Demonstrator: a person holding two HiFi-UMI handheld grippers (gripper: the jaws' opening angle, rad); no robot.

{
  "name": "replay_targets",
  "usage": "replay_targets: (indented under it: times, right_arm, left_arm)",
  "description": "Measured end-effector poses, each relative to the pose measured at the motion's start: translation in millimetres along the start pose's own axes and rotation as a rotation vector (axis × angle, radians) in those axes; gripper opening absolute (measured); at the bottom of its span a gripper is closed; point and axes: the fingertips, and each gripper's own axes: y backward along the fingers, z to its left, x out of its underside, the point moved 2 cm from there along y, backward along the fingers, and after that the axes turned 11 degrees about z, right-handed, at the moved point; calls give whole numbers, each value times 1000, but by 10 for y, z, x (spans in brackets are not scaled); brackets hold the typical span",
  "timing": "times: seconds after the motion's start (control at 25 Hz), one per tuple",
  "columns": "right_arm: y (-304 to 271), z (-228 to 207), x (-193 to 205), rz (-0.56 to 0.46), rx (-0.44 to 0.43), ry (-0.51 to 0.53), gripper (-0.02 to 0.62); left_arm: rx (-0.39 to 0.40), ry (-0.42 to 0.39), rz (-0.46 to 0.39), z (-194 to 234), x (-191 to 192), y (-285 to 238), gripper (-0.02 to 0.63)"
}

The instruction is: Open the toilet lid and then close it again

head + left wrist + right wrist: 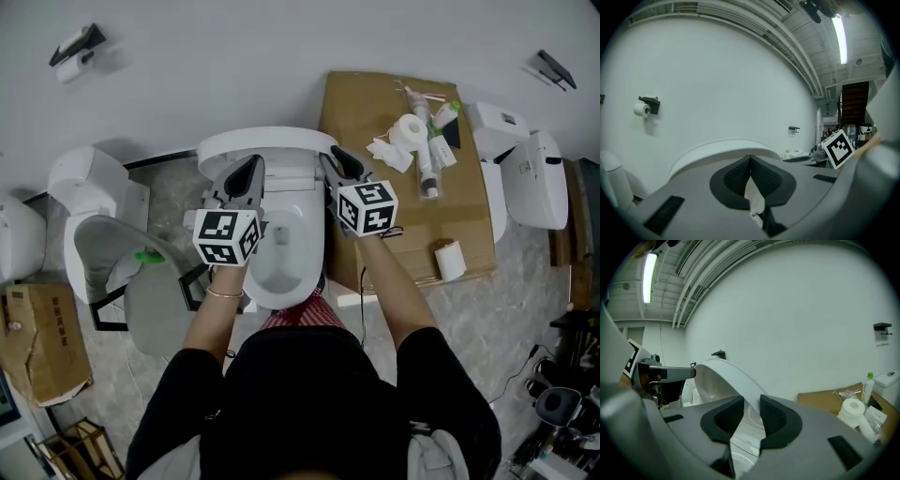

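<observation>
At the rear rim of the toilet bowl (pixel 316 251), the toilet lid (pixel 267 139) stands raised, long axis up, hollow face toward me. Only the right gripper (pixel 751 409) view shows its jaws pinching the lid's right edge. My left gripper (pixel 750 161) points at the lid, jaws together on nothing.

Cardboard box (pixel 361 108) with paper roll (pixel 450 261)

Left hand-held gripper (pixel 253 165) closed, right hand-held gripper (pixel 330 158) gripping lid (pixel 725 375)

The left gripper (pixel 750 159), jaws meeting at the tips, faces the raised toilet lid (pixel 717 147) (white, curved)
</observation>
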Motion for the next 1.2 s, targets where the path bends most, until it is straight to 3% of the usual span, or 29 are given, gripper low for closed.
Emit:
replay_targets:
  times: [0.72,1.2]
  right_arm:
    - [219,166,275,40,8,-8,100]
    - [360,262,473,62,19,-68,106]
  left_arm:
    - [9,34,2,-31,201,220,5]
    - [40,73,14,-159,370,320,5]
